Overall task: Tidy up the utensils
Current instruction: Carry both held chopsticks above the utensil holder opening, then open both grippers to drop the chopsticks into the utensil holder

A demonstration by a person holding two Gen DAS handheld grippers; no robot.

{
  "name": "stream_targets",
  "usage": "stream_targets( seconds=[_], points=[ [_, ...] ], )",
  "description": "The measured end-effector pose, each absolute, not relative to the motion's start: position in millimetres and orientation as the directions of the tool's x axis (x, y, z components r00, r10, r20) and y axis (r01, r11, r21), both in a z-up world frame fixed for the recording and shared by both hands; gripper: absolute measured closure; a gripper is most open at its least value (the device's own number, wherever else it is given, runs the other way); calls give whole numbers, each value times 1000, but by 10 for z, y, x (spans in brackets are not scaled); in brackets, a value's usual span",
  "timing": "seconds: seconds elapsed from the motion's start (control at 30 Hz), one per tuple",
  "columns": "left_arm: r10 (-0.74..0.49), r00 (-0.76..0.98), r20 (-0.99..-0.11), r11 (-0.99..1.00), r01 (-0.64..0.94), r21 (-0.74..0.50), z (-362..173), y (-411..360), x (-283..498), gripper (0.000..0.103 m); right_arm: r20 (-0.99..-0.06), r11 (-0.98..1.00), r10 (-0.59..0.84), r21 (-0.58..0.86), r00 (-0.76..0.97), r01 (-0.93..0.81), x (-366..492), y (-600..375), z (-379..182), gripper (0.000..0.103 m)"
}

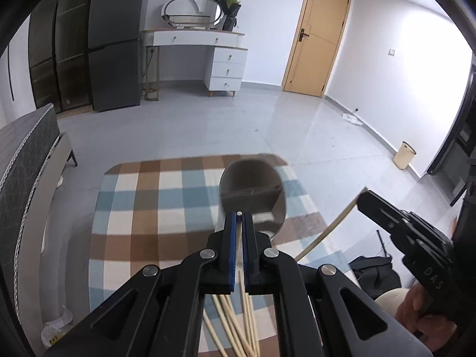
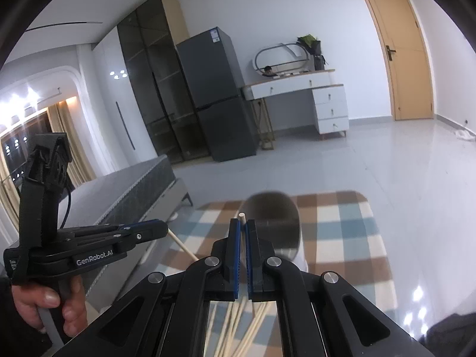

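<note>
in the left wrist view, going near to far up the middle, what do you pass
loose chopsticks → left gripper shut on one chopstick → grey holder → checked cloth far edge → bare floor → white dresser

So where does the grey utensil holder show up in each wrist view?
Left wrist view: the grey holder sits at centre, just beyond the left gripper, on the checked cloth.
Right wrist view: the holder is at lower centre, right behind the right gripper, blurred.
Shared landmark: the wooden door, upper right in both.
</note>
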State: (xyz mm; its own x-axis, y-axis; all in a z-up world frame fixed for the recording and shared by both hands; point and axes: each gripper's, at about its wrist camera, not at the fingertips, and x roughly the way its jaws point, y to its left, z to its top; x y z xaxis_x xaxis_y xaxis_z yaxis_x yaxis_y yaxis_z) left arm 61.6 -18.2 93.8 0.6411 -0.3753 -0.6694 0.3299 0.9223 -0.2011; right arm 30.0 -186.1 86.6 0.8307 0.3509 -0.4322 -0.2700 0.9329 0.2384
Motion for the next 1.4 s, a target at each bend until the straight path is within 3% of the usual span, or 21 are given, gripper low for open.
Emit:
stream_targets(
  seconds=[0.47, 1.1, 1.17, 1.2, 1.23, 1.3, 1.4],
  points=[
    [-434, 684, -586, 897, 386, -213, 1607, -349, 1170, 103, -356, 935, 354, 122, 865, -333, 996, -1766, 1668, 100],
    [-437, 624, -648, 894, 379, -238, 1039, -361, 1718, 102, -459, 930, 367, 155, 809, -333, 1659, -1806, 877, 98],
    [-425, 605, -673, 900, 363, -242, 1025, -356, 1718, 84, -457, 934, 357, 164, 815, -317, 1622, -1853, 867, 96],
    [-416, 601, -682, 905, 352, -241, 1017, -334, 1708, 63, -457, 935, 355, 175, 816, -309, 1582, -1892, 865, 96],
    [-400, 611, -683, 912, 335, -235, 1044, -338, 1710, 51, -457, 936, 350, 188, 818, -296, 1545, -1935, 866, 93],
    [-388, 643, -660, 920, 314, -235, 1097, -264, 1623, 49, -458, 940, 336, 209, 823, -268, 1468, -2020, 879, 81],
    [-356, 655, -667, 934, 282, -222, 1156, -187, 1494, 45, -458, 946, 315, 224, 832, -235, 1294, -2126, 895, 76]
  ],
)
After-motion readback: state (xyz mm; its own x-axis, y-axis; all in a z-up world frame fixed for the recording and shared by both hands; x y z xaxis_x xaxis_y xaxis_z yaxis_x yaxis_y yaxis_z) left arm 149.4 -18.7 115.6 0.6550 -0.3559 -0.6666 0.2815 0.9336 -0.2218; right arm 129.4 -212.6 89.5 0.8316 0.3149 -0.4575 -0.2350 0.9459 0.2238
